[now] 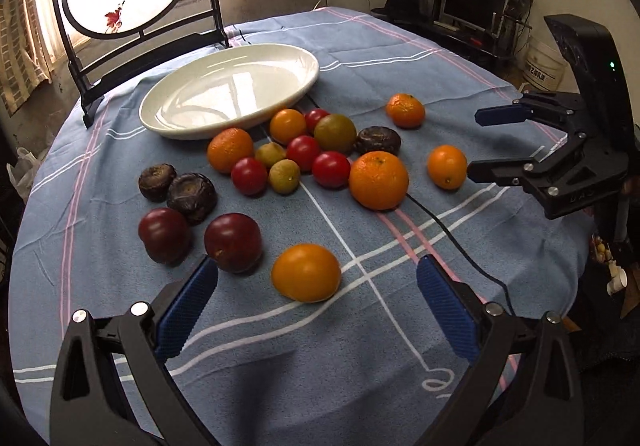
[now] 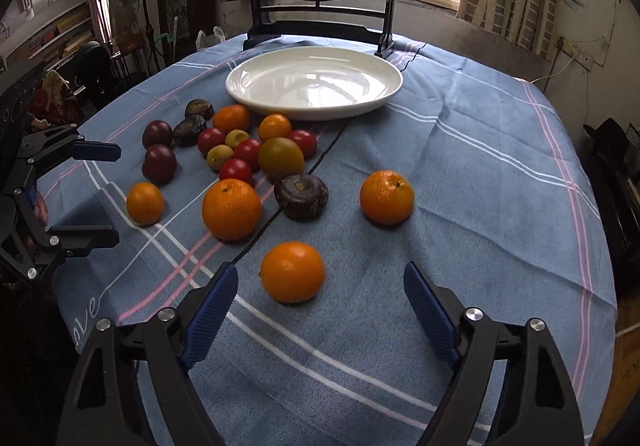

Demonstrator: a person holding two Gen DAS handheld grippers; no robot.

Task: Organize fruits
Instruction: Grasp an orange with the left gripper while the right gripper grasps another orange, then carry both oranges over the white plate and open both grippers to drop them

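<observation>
Lying loose on a soft blue cloth (image 2: 460, 166) are smooth, round fruits; the glossy white plate (image 2: 248, 84) is being left empty. Both the left gripper (image 1: 316, 286) and right gripper (image 2: 320, 286) are being held spread, each framing an orange (image 1: 306, 272) (image 2: 292, 271) untouched. Any off-centre squeeze is being judged likely to roll it away.

round table (image 2: 500, 174) in blue plaid cloth bears a white plate (image 2: 314, 84), loose fruits (image 1: 304, 150), a black cable (image 1: 452, 242)
</observation>
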